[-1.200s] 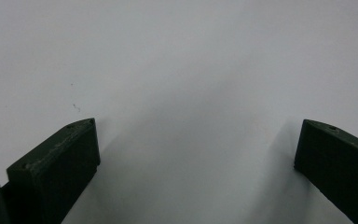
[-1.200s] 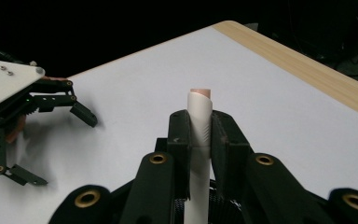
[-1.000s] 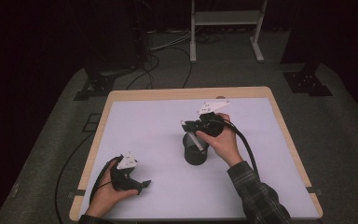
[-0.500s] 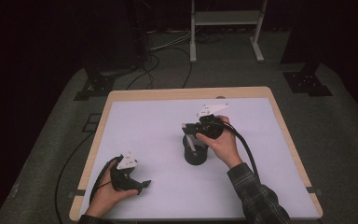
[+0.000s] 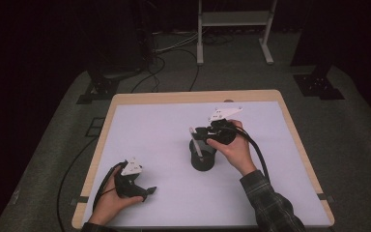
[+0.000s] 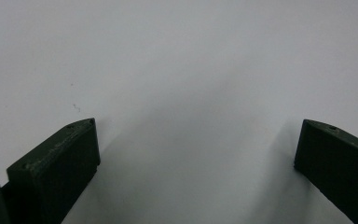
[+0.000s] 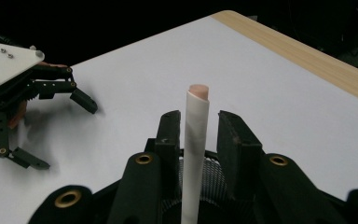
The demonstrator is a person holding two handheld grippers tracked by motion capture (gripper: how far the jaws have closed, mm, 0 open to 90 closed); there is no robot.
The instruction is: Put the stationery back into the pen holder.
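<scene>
Pen holder [image 5: 203,158], a black mesh cup, sits mid worktop [image 5: 164,121], and the right tongs [image 7: 196,128] are right above it with the jaws close on either side of a white pencil [image 7: 195,154], though I can't tell if they pinch it. A tilt could snag the rim and tip the cup. Left tongs [image 6: 196,154] rest wide open and empty near the front-left edge, out of the way.

A matt white sheet [image 5: 164,145] is laid over the table's pale wood [image 5: 174,97]. The black cup [image 7: 214,186] is made of fine metal mesh, and the white stick [image 7: 195,154] looks paper-wrapped and smooth.
</scene>
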